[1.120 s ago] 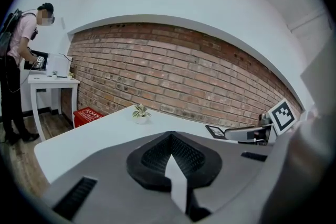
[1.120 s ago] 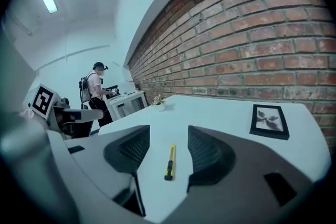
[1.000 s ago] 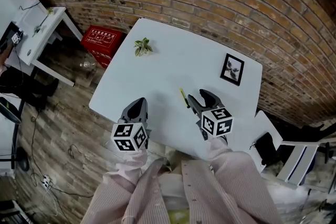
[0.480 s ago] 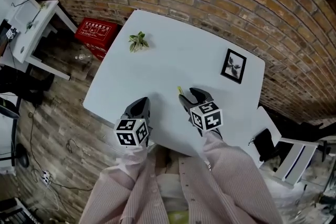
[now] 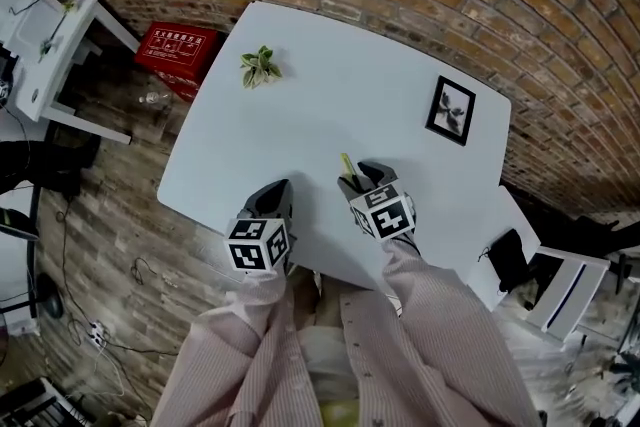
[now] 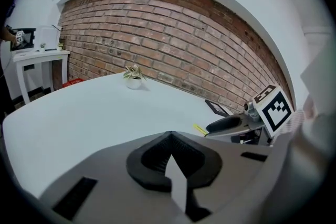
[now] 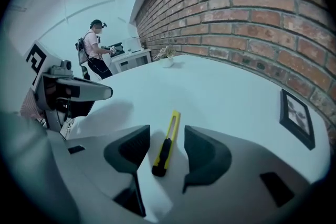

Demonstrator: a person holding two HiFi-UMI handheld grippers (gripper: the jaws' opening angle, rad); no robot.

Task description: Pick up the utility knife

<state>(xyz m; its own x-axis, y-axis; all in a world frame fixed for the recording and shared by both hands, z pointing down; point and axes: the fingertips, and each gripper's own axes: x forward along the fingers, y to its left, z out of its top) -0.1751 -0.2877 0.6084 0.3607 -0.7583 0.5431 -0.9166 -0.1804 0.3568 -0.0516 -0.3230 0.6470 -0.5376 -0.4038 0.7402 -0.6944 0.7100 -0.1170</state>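
The utility knife [image 7: 166, 145], yellow with a black slider, lies flat on the white table [image 5: 330, 105]. My right gripper [image 7: 161, 153] is open, one jaw on each side of the knife's near end, not touching it. From the head view only the knife's yellow tip [image 5: 347, 165] shows ahead of the right gripper [image 5: 361, 181]. The left gripper [image 5: 273, 198] rests near the table's front edge, left of the knife, its jaws closed together [image 6: 170, 162] with nothing between them. The left gripper view shows the knife tip [image 6: 200, 129] beside the right gripper [image 6: 226, 124].
A small potted plant [image 5: 260, 67] stands at the far left of the table and a black picture frame [image 5: 449, 110] lies at the far right. A brick wall runs behind. A red crate [image 5: 178, 49] and a white side table [image 5: 45, 55] stand left; a person [image 7: 93, 49] stands far off.
My right gripper has slid forward and left over the knife, so its jaws now straddle the knife's handle end. The left gripper has stayed near the front edge.
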